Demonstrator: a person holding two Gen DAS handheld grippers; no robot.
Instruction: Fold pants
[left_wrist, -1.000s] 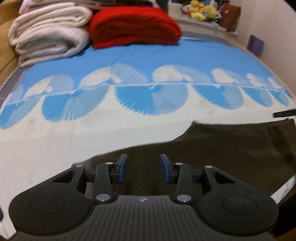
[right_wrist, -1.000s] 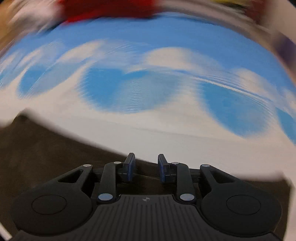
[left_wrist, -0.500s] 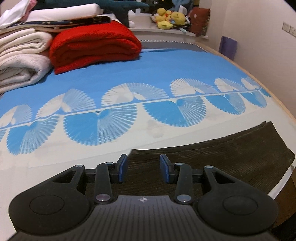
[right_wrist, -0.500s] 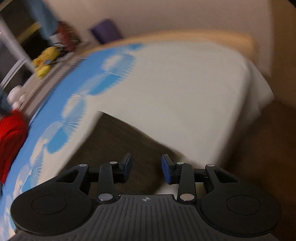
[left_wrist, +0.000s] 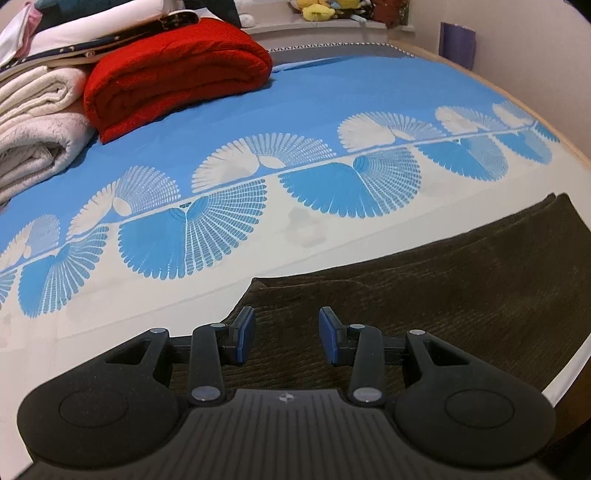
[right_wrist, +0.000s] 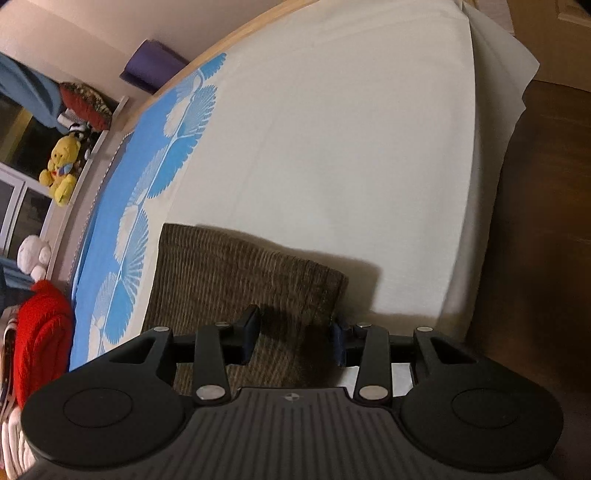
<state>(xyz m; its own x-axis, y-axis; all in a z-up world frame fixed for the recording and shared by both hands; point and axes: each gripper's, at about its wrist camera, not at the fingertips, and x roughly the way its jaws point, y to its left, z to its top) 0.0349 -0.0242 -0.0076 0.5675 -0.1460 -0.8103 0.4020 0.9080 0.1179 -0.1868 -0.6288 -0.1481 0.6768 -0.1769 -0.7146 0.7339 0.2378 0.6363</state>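
Observation:
Dark brown corduroy pants (left_wrist: 443, 291) lie flat on the bed's white and blue sheet (left_wrist: 258, 110), along its near edge. My left gripper (left_wrist: 287, 334) is open and empty, hovering over the pants' left end near its corner. In the right wrist view the pants' other end (right_wrist: 236, 273) shows as a ribbed brown rectangle. My right gripper (right_wrist: 295, 339) is open and empty just above that end, with its right finger (right_wrist: 338, 345) near the pants' corner.
A folded red blanket (left_wrist: 173, 70) and white blankets (left_wrist: 37, 125) are stacked at the bed's far left. Plush toys (right_wrist: 61, 170) sit on a shelf beyond the bed. The bed's corner and wooden floor (right_wrist: 546, 221) are to the right.
My left gripper has shifted left to the pants' end. My right gripper has swung round to face along the bed and settled over the pants' other end. Both stay open.

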